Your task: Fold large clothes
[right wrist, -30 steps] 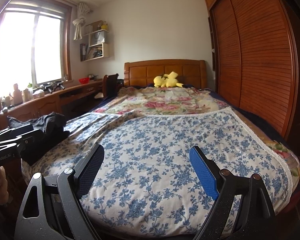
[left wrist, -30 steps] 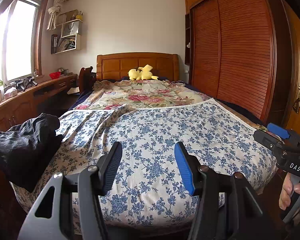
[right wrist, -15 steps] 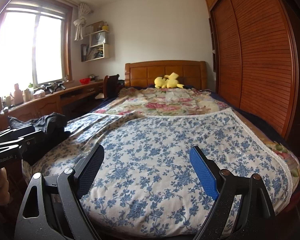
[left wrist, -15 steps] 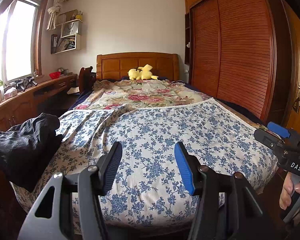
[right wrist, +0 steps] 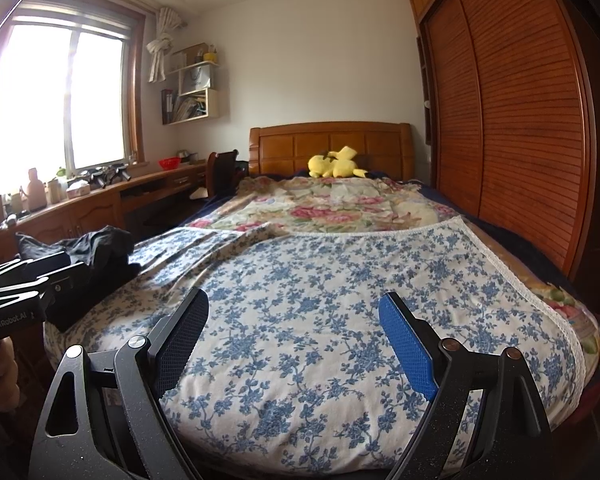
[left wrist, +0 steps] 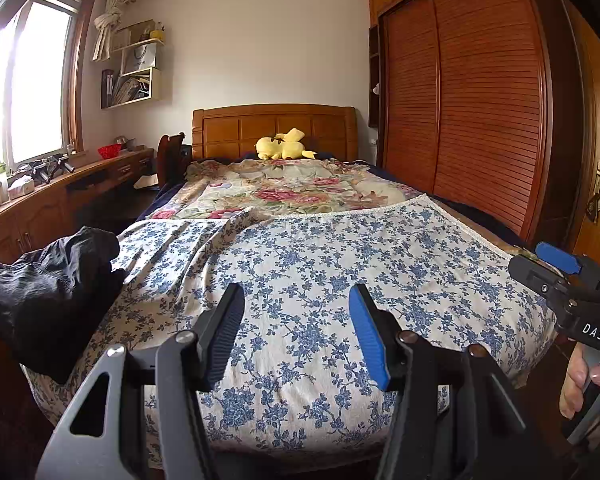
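A crumpled black garment (left wrist: 48,292) lies on the bed's near left corner; it also shows in the right wrist view (right wrist: 96,248). A white sheet with blue flowers (left wrist: 320,264) covers the near half of the bed (right wrist: 320,280). My left gripper (left wrist: 296,304) is open and empty, held above the foot of the bed, to the right of the garment. My right gripper (right wrist: 292,312) is open wider and empty, further right over the sheet. Each gripper shows at the edge of the other's view.
A pink floral quilt (left wrist: 284,192) and a yellow plush toy (left wrist: 284,148) lie near the wooden headboard (left wrist: 276,128). A wooden desk (left wrist: 60,200) and chair (left wrist: 172,156) stand left of the bed. A slatted wardrobe (left wrist: 480,120) lines the right wall.
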